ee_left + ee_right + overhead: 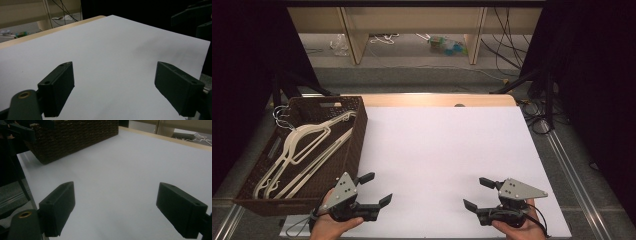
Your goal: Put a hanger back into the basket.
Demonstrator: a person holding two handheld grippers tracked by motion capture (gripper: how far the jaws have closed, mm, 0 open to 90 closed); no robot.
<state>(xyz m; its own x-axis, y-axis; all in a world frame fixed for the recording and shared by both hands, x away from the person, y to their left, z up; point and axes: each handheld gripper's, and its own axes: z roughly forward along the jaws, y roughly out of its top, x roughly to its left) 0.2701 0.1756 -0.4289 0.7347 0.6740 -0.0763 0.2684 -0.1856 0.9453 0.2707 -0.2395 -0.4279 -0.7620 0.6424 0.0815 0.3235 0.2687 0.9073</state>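
both grippers hover over the white table (442, 150), jaws spread wide and empty: the left gripper (374, 189) just beside the brown basket (349, 150) of hangers (304, 145), the right gripper (478, 192) well apart from it.

A large white sheet (447, 160) covered most of a table, bare across its middle and far side. Along the far edge, a strip of pale wooden tabletop (437, 100) showed beyond the sheet. Behind it lay grey floor (412, 75), where two light wooden uprights (354, 37) stood well apart. Between them, a white cord (384, 38) and a crumpled blue-green plastic bottle (447, 45) lay on the ground. Black cables (507, 45) trailed down at the right. Black curtains (592, 75) hung on both sides. A metal rail (569, 165) ran just beside the table's right edge.
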